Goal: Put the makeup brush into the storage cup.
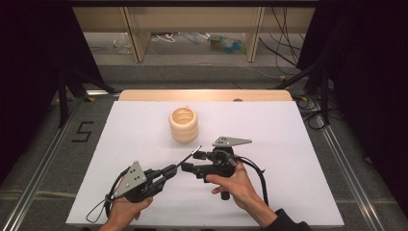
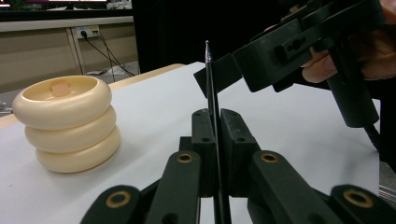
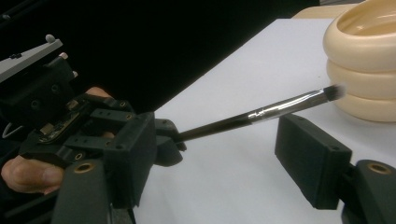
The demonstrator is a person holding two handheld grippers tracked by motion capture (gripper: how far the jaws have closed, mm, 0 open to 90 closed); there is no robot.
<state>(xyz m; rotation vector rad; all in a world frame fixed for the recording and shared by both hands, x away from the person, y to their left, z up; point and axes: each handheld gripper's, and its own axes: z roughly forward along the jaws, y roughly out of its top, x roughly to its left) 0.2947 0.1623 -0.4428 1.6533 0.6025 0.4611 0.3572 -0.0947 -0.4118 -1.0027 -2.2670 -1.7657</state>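
A thin black makeup brush (image 1: pixel 188 157) with a silver ferrule and a dark bristle tip (image 3: pixel 334 92) sticks out from my left gripper (image 1: pixel 171 169), which is shut on its handle (image 2: pixel 211 93). The brush points up and to the right, towards a cream ribbed holder (image 1: pixel 183 123) of three stacked rings. My right gripper (image 1: pixel 192 161) faces left, and its two jaws stand on either side of the brush shaft (image 3: pixel 261 113), apart from it. In the right gripper view the left gripper (image 3: pixel 163 140) shows at the left. The holder (image 2: pixel 67 123) stands upright and open at the top.
A white sheet (image 1: pixel 269 125) covers the wooden table (image 1: pixel 144 95). Cables trail from both grippers near the front edge. Beyond the table are a grey floor, wooden shelf legs (image 1: pixel 137 38) and loose wires; dark curtains stand at both sides.
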